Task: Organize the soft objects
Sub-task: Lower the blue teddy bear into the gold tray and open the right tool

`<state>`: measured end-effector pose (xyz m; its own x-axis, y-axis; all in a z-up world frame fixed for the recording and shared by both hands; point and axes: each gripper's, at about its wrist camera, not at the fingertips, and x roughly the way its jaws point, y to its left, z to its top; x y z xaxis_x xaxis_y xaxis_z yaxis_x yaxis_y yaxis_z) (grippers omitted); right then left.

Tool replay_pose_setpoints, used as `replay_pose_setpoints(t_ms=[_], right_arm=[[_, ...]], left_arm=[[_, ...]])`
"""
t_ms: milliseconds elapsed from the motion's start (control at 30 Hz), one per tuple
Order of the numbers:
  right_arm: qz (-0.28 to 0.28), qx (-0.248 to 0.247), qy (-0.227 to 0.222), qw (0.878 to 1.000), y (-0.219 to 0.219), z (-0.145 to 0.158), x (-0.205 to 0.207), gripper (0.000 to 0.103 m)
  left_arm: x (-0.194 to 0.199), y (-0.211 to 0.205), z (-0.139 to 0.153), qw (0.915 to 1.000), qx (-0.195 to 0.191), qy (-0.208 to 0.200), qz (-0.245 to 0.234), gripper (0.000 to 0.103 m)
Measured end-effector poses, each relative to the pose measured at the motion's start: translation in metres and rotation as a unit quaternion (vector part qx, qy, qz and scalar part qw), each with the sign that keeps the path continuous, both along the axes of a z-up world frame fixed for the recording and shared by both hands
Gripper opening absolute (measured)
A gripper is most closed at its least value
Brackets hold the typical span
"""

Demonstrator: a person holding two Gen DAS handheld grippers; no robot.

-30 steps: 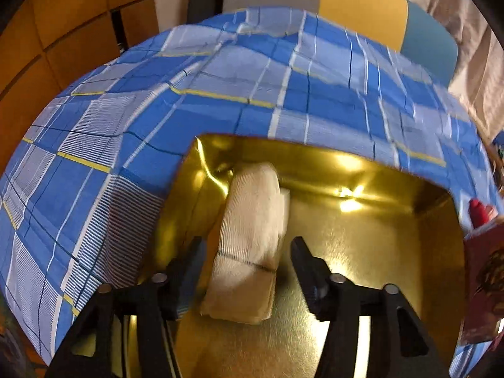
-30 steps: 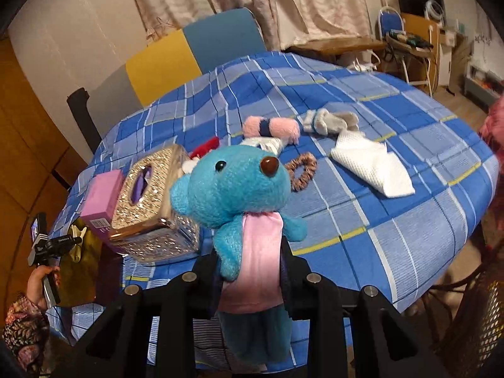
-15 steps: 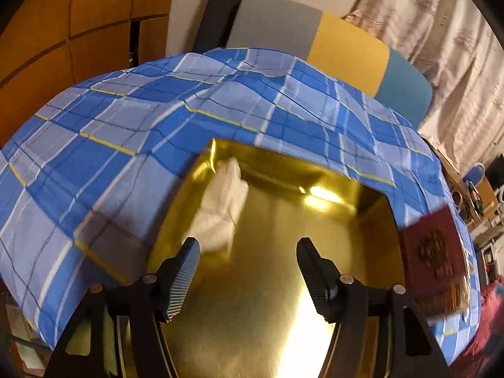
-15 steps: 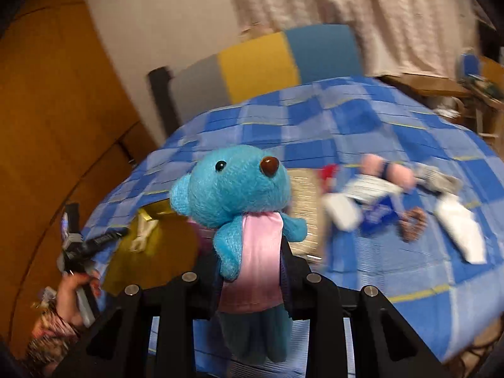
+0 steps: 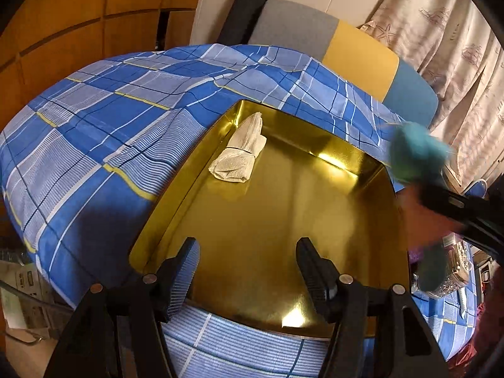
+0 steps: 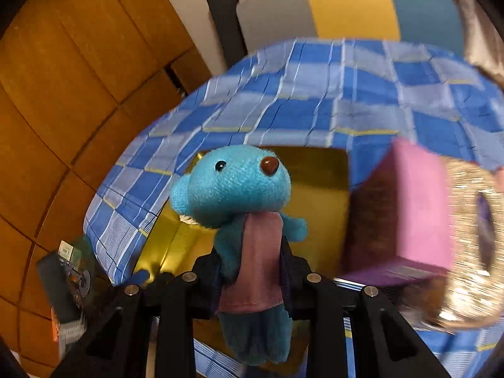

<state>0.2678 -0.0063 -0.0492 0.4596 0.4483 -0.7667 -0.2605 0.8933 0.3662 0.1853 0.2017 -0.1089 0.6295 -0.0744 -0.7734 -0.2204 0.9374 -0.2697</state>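
Note:
A gold tray lies on the blue checked tablecloth. A folded white cloth lies in its far left corner. My left gripper is open and empty above the tray's near edge. My right gripper is shut on a blue plush bear in a pink shirt, held above the gold tray. The bear shows blurred at the tray's right side in the left wrist view.
A pink box and a glittery tissue box stand right of the tray. A grey, yellow and blue chair back stands behind the table. Wooden panels are on the left. Curtains hang at the right.
My left gripper has pulled back from the white cloth, leaving it in the tray. My right gripper has swung left with the bear, from over the table's items to over the gold tray.

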Motion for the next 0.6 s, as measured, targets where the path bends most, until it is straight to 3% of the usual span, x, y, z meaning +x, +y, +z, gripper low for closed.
replay_pose_setpoints(t_ms=[200, 433, 533, 600], right_arm=[[-0.012, 0.002, 0.068, 0.998, 0.039, -0.042, 0.045, 0.031], [-0.055, 0.011, 0.095, 0.994, 0.066, -0.064, 0.083, 0.035], [-0.082, 0.031, 0.099, 0.991, 0.073, -0.07, 0.096, 0.042], [-0.092, 0.034, 0.095, 0.991, 0.076, -0.071, 0.1, 0.054]], left_arm=[[-0.013, 0.012, 0.008, 0.9994, 0.022, -0.013, 0.024, 0.064], [-0.018, 0.039, 0.005, 0.9979, 0.013, -0.009, 0.062, 0.064], [-0.019, 0.044, 0.001, 0.9974, 0.006, -0.004, 0.071, 0.064], [-0.018, 0.045, -0.001, 0.9974, 0.005, 0.0, 0.072, 0.064]])
